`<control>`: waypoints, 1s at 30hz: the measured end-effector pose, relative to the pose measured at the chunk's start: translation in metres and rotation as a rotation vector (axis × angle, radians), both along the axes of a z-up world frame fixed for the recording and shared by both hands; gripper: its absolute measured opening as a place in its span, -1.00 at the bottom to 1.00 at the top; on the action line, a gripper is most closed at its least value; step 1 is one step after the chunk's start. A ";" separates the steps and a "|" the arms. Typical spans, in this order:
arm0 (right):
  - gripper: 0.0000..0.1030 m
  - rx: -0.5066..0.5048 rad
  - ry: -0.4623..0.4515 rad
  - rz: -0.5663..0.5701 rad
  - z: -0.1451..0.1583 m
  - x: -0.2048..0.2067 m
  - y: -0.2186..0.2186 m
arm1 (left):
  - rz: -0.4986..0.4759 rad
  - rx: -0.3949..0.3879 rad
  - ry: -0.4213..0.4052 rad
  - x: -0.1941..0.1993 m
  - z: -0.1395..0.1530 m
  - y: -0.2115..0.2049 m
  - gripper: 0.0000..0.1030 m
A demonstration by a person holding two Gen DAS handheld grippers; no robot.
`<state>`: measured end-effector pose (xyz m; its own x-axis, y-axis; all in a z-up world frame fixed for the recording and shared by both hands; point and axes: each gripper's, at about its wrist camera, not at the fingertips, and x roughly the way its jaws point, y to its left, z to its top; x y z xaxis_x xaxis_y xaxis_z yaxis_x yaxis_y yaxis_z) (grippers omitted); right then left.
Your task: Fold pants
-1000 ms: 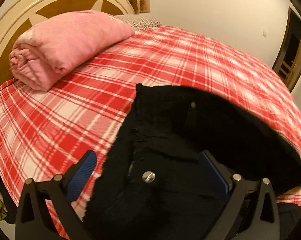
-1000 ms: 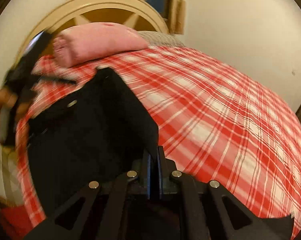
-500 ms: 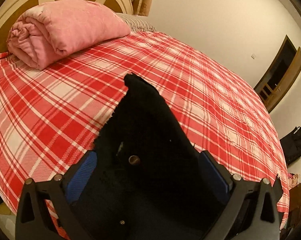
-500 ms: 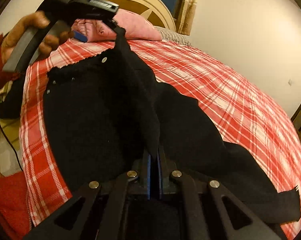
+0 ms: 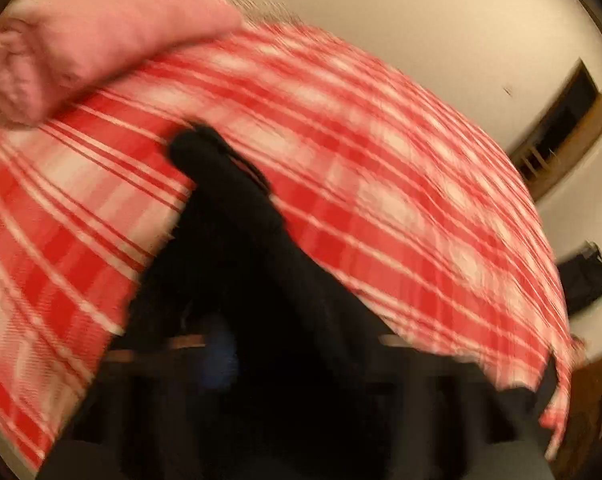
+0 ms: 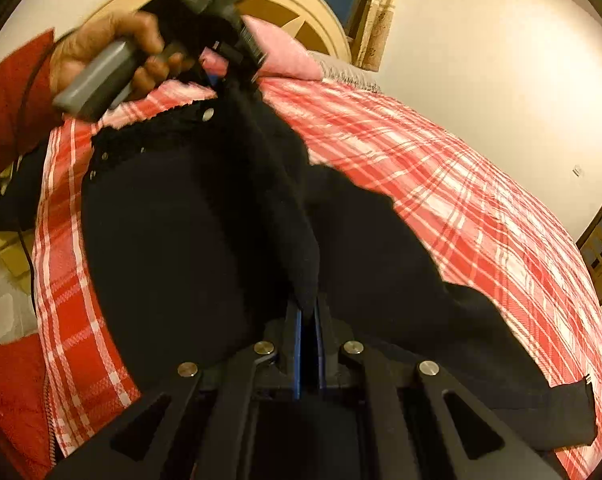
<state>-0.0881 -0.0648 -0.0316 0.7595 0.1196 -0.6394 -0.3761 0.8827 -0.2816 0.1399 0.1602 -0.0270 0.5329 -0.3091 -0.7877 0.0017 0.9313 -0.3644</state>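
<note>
Pants point(image 6: 205, 240) lie across the plaid bed point(image 6: 481, 208), stretched between both tongs. Right gripper point(image 6: 307, 344) is clamped shut on a fabric ridge; left gripper point(image 6: 237, 68), jaws just closing, pinches the waistband. Risk: thin left bite slips once pulled, collapsing the fold.

I see black pants point(image 6: 173, 232) on a red-and-white plaid bedspread point(image 6: 461, 200), a pink rolled blanket point(image 5: 93, 36), a cream-and-tan headboard point(image 6: 301, 12), a red sleeve point(image 6: 9, 92), and blue gripper pads point(image 6: 297, 344).
</note>
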 end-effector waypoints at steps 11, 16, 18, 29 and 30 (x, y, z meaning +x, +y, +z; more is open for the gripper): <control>-0.90 0.058 -0.028 0.072 0.058 -0.051 -0.020 | -0.044 -0.192 -0.227 -0.088 0.044 0.019 -0.72; -0.90 0.005 0.038 0.091 0.025 -0.074 -0.008 | -0.038 -0.096 -0.240 -0.133 0.030 0.018 -0.72; -0.90 -0.023 0.049 0.098 0.009 -0.081 -0.002 | -0.025 -0.051 -0.239 -0.149 0.017 0.020 -0.72; -0.90 -0.129 -0.001 -0.060 -0.027 -0.071 0.006 | 0.036 0.010 -0.168 -0.158 -0.040 0.038 -0.44; -0.90 -0.118 0.004 -0.066 -0.025 -0.069 0.003 | 0.035 -0.009 -0.164 -0.159 -0.038 0.042 -0.29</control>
<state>-0.1570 -0.0618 -0.0562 0.7607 -0.0070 -0.6490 -0.3196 0.8663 -0.3839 -0.0193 0.2020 -0.0654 0.6647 -0.2951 -0.6864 0.0297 0.9284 -0.3704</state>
